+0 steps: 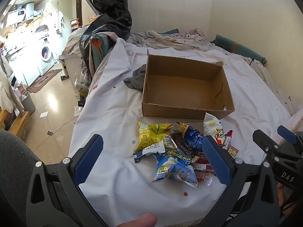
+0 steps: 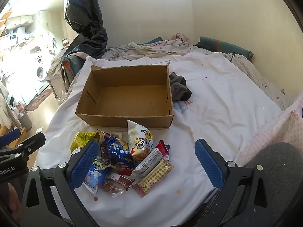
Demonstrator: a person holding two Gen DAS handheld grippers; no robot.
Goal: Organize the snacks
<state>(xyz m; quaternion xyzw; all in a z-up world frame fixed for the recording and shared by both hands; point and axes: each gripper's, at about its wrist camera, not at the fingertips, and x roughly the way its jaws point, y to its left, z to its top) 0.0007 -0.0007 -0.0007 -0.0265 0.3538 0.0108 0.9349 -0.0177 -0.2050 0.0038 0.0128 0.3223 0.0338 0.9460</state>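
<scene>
Strong daylight floods in from the kitchen side at the left, washing out the washing machine [image 1: 46, 54] and floor tiles [image 1: 55, 102] in glare, while the white bedsheet [image 1: 117, 102] is evenly and softly lit. The cardboard box [image 2: 121, 118] holds a mild shadow along its inner walls. Fisheye curvature bends both views, with dark vignetting in the corners; the centre is sharp.

1 cardboard box [image 2: 124, 96], roughly 10 snack packets [image 2: 121, 157]
</scene>
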